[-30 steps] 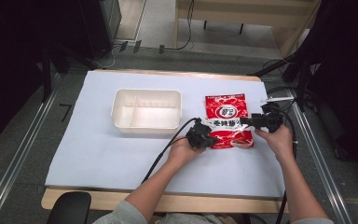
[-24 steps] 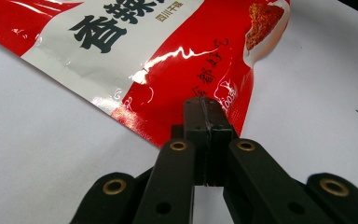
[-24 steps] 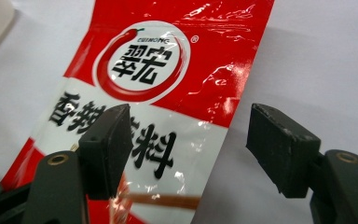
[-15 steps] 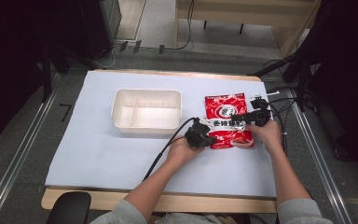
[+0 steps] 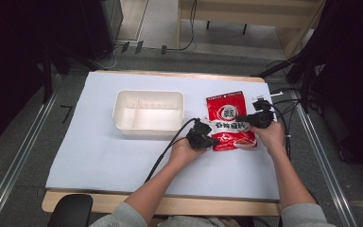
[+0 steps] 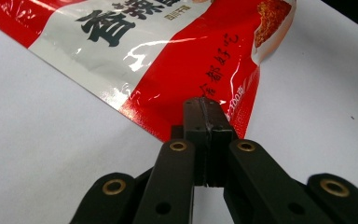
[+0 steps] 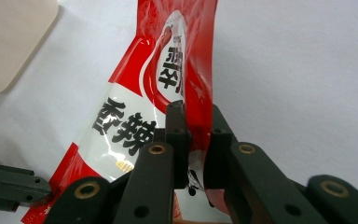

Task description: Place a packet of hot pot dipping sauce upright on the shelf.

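The red pouch [image 5: 229,120] is lying on the bench [image 5: 99,156] beside the tray [image 5: 149,111]. Its corner is pinched by the left gripper [image 6: 206,111]; the right gripper [image 7: 193,122] has just been closing on its edge, probably to lift it.

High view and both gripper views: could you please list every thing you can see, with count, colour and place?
pouch: 1, red and white, right of table middle, held at two edges
tray: 1, cream, divided, empty, left of the pouch
sheet: 1, white, covers the table
left gripper: 1, black, jaws shut on the pouch's near edge
right gripper: 1, black, jaws have just been closing, now pinching the pouch's right edge
hands: 2, one per gripper
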`<move>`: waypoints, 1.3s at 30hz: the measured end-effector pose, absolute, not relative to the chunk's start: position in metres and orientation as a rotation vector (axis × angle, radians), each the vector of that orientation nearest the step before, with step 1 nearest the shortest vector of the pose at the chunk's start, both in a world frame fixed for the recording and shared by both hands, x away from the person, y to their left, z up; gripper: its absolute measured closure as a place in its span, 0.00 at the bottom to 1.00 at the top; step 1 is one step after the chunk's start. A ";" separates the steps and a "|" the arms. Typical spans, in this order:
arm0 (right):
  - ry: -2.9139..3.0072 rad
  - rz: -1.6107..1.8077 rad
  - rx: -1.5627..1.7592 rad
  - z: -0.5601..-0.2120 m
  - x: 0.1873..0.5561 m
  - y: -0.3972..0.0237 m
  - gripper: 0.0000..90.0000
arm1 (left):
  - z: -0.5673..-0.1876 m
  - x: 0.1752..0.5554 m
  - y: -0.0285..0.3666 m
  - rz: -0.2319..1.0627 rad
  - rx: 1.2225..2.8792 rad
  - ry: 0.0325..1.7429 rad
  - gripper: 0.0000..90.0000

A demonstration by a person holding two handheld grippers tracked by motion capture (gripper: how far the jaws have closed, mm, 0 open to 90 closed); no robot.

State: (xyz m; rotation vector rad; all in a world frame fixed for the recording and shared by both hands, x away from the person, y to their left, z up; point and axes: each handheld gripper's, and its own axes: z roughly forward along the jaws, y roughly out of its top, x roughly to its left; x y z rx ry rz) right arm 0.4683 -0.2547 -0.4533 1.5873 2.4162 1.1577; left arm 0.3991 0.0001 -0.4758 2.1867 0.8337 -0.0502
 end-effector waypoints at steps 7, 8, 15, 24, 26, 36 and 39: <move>2.404 1.146 1.567 -0.442 0.464 -0.253 0.98 | -0.464 0.395 0.010 -0.054 2.242 0.814 0.86; 2.401 1.147 1.566 -0.439 0.463 -0.254 0.98 | -0.462 0.394 0.013 -0.053 2.245 0.815 0.83; 2.382 1.172 1.535 -0.424 0.455 -0.253 0.99 | -0.445 0.387 0.032 -0.055 2.229 0.785 0.74; 2.371 1.206 1.509 -0.408 0.442 -0.250 1.00 | -0.422 0.371 0.056 -0.086 2.218 0.763 0.55; 2.372 1.209 1.503 -0.406 0.441 -0.250 1.00 | -0.418 0.368 0.062 -0.084 2.214 0.764 0.53; 2.368 1.250 1.446 -0.386 0.428 -0.244 1.00 | -0.417 0.351 0.095 -0.031 2.212 0.749 0.45; 2.371 1.252 1.421 -0.380 0.423 -0.242 1.00 | -0.415 0.346 0.102 -0.032 2.185 0.752 0.44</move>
